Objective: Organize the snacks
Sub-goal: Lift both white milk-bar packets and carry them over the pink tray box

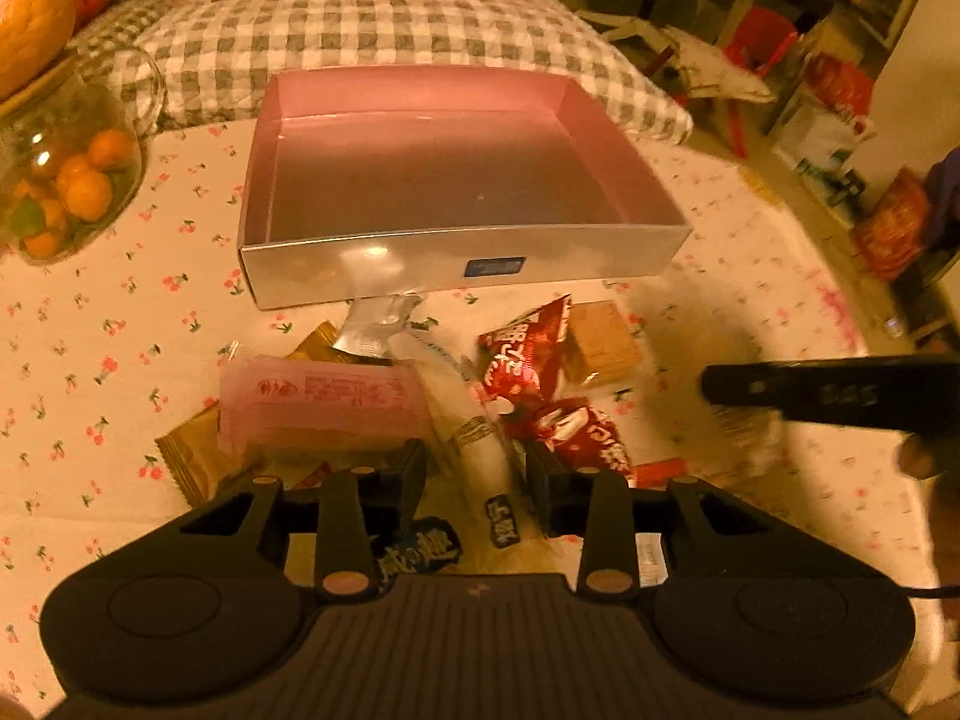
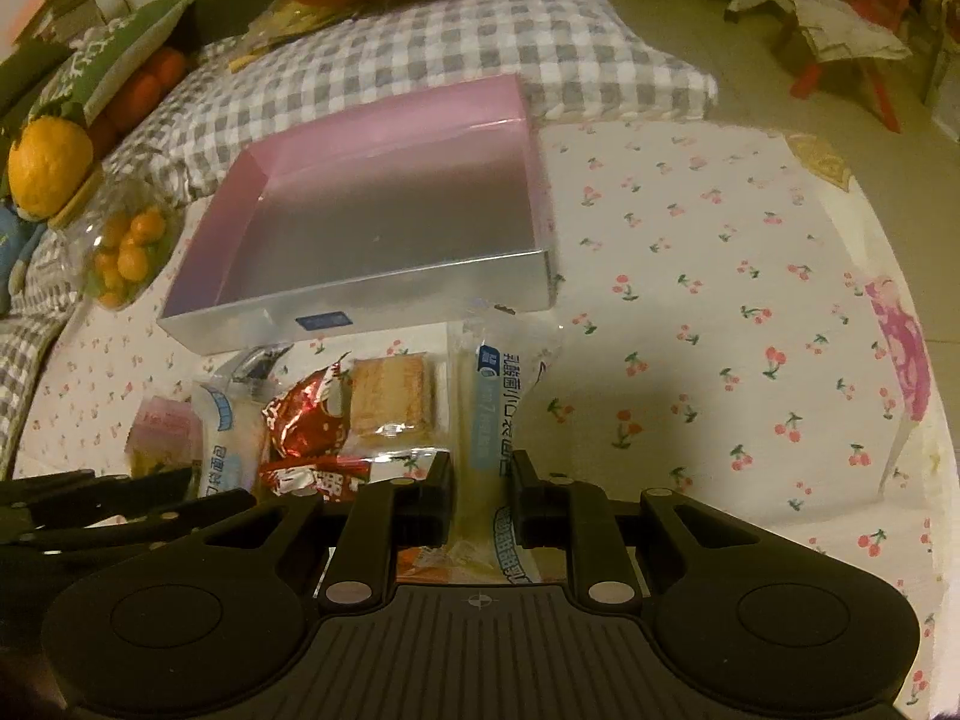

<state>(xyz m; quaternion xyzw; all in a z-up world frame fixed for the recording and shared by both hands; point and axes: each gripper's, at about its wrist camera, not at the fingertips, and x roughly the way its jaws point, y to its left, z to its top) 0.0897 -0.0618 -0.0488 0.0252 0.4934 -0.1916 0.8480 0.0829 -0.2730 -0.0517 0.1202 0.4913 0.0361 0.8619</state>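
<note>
An open box with a pink lining and silver walls [image 1: 420,264] [image 2: 390,306] stands on the cherry-print cloth, nothing in it. Before it lies a heap of snacks: a pink packet [image 1: 318,402], red wrappers [image 1: 522,354] [image 2: 306,420], a wrapped wafer [image 1: 600,342] [image 2: 390,396] and a long white bread packet [image 1: 480,450]. My left gripper [image 1: 477,480] hangs open over the heap, the white packet lying between its fingers without being pressed. My right gripper [image 2: 481,492] is shut on a second long bread packet with a blue label [image 2: 486,414], to the right of the heap.
A glass jar of small oranges [image 1: 66,180] [image 2: 126,252] with a large orange [image 1: 30,18] on its lid stands left of the box. A grey checked cushion [image 1: 360,30] lies behind the box. The cloth [image 2: 720,300] stretches right to the table's rounded edge.
</note>
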